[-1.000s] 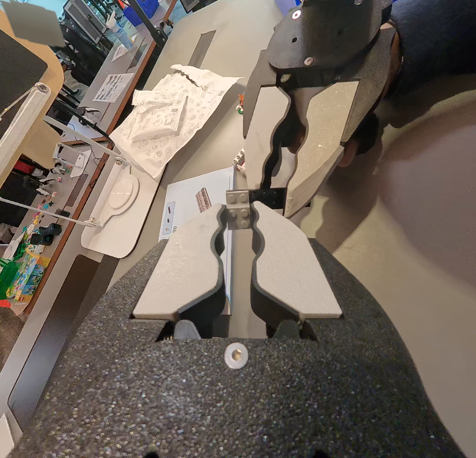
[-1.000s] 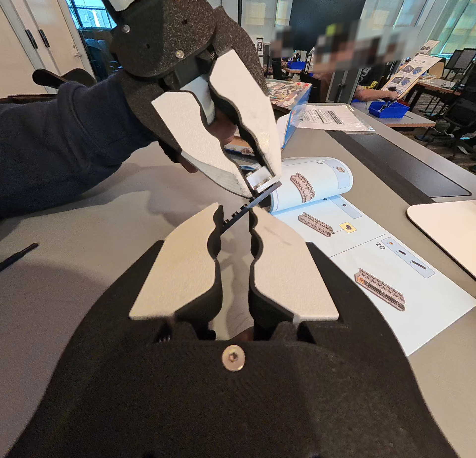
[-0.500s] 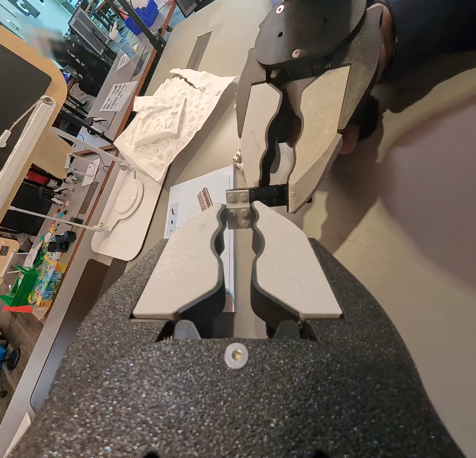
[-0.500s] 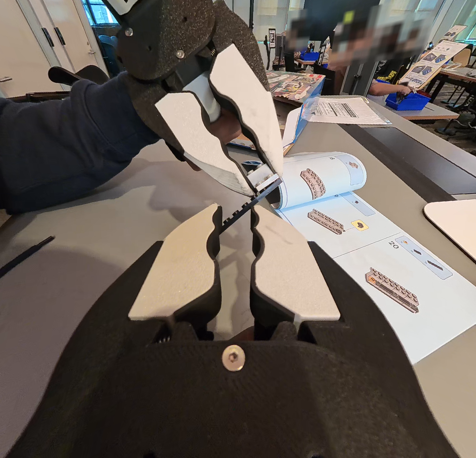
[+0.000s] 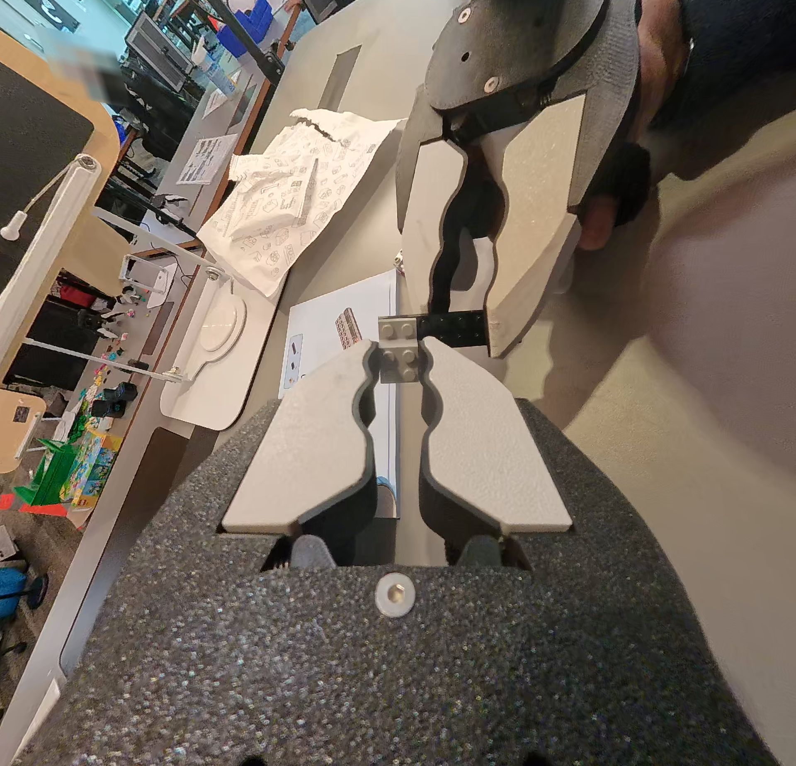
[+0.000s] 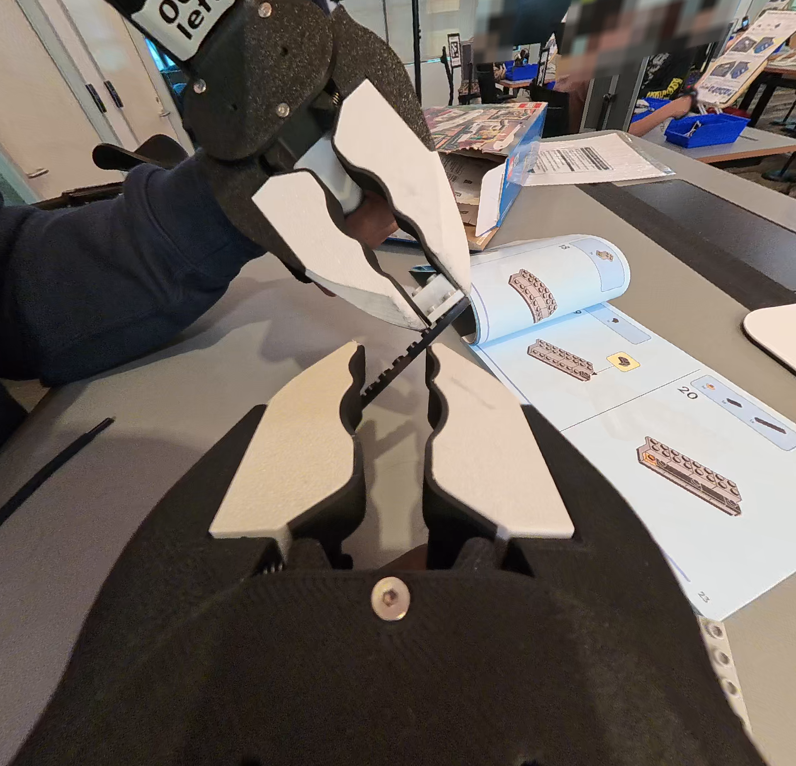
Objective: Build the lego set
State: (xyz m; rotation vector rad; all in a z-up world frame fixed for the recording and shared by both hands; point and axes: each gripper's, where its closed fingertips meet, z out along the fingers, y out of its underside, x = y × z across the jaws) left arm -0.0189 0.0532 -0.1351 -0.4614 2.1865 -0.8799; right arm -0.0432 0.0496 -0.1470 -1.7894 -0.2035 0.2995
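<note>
My left gripper [image 5: 398, 357] is shut on a small grey angled brick [image 5: 397, 329], with both pads against its sides. A thin black plate [image 5: 456, 329] sticks out sideways from that brick, joined to it. In the right wrist view the plate [image 6: 405, 357] runs slantwise between the fingers of my right gripper [image 6: 394, 346]. That gripper's jaws are spread and do not clamp the plate. The left gripper [image 6: 443, 303] and its grey brick [image 6: 437, 297] show just beyond. Both grippers are held above the grey table [image 6: 129, 400].
An open instruction booklet [image 6: 646, 400] lies under and to the right of the grippers. A torn paper bag [image 5: 293, 194] and a white stand base [image 5: 215, 336] lie to the left. A cardboard box [image 6: 486, 142] stands behind, and a thin black rod [image 6: 51, 465] lies near left. The tips of both grippers are at nearly the same place.
My right gripper's fingers have spread apart around the black plate. The plate stays on the grey brick, which my left gripper holds unchanged. Both grippers have barely shifted.
</note>
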